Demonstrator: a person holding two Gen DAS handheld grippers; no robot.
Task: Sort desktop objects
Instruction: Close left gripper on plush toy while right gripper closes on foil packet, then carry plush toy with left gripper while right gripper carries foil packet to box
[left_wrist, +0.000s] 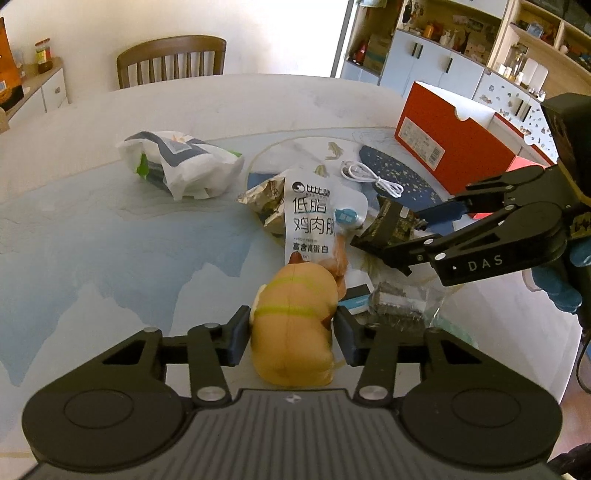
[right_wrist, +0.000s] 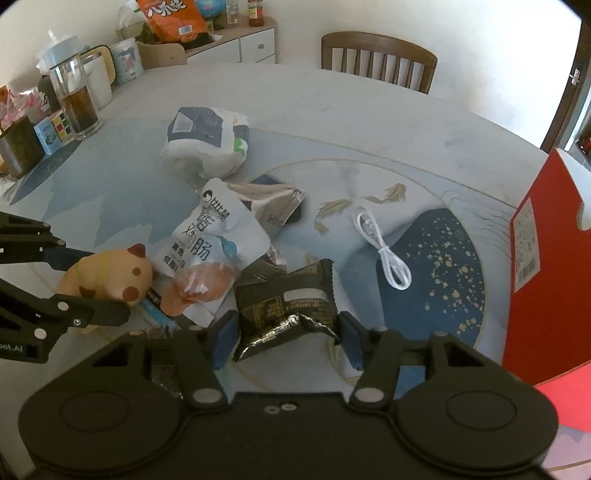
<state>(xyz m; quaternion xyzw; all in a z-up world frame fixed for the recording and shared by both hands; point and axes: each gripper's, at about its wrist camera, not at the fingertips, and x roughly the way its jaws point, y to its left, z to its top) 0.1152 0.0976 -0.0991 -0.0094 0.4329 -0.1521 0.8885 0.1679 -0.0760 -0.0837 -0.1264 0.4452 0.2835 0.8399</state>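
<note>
Toy dog (left_wrist: 295, 325) sits pinched between the left gripper (left_wrist: 291, 332) pads; right gripper (right_wrist: 286, 339) jaws bracket a black snack packet (right_wrist: 284, 314), contact unclear.

A table (right_wrist: 369, 122) with a blue-and-white painted covering bears a white tissue pack (right_wrist: 207, 144), a heap of snack packets (right_wrist: 236, 236), a tan toy animal (right_wrist: 107, 280), a coiled white cable (right_wrist: 384, 251) and a red box (right_wrist: 546, 258).
</note>
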